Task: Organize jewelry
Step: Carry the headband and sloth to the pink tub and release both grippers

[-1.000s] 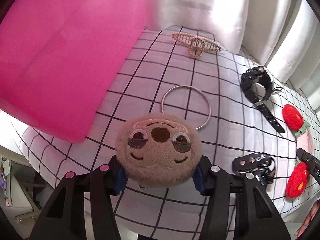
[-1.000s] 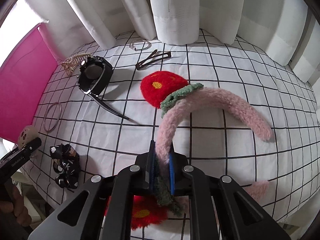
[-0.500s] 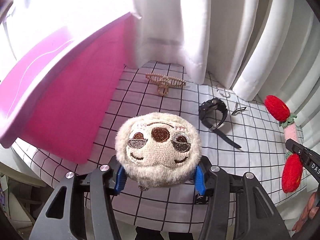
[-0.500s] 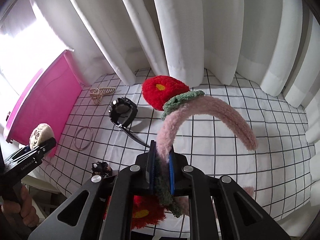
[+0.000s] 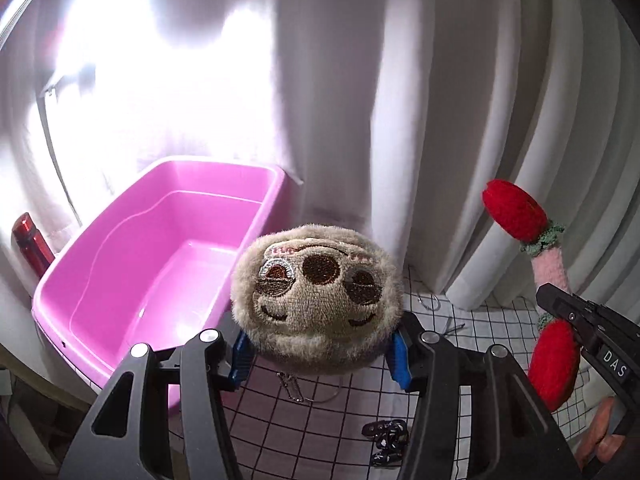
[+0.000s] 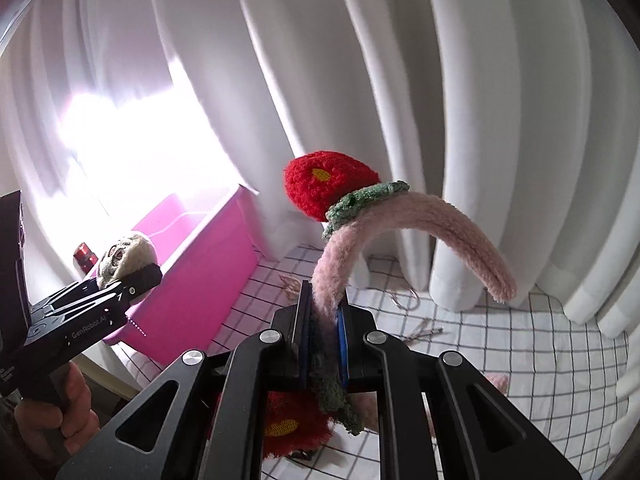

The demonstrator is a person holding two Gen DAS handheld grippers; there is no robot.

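Observation:
A round plush sloth-face charm (image 5: 316,300) fills the middle of the left wrist view, and my left gripper (image 5: 318,354) is shut on it, high above the checked cloth. Behind it to the left stands an open pink tub (image 5: 160,264). In the right wrist view my right gripper (image 6: 324,344) is shut on a fuzzy pink headband (image 6: 400,224) with red knitted strawberries (image 6: 326,188), lifted off the bed. The left gripper with the sloth charm (image 6: 124,258) shows at that view's left, beside the pink tub (image 6: 200,272). The headband (image 5: 548,268) also appears at the left wrist view's right edge.
White curtains (image 6: 440,120) hang behind the checked cloth (image 6: 520,352). A black hair tie (image 5: 386,440), a metal ring (image 5: 430,302) and thin hairpins (image 6: 424,332) lie on the cloth. A red bottle (image 5: 30,240) stands left of the tub. A person's hand (image 6: 56,416) holds the left gripper.
Both grippers have risen well above the cloth with the sloth charm and the headband still gripped. The views tilted up, so the tub's inside and the curtains now show.

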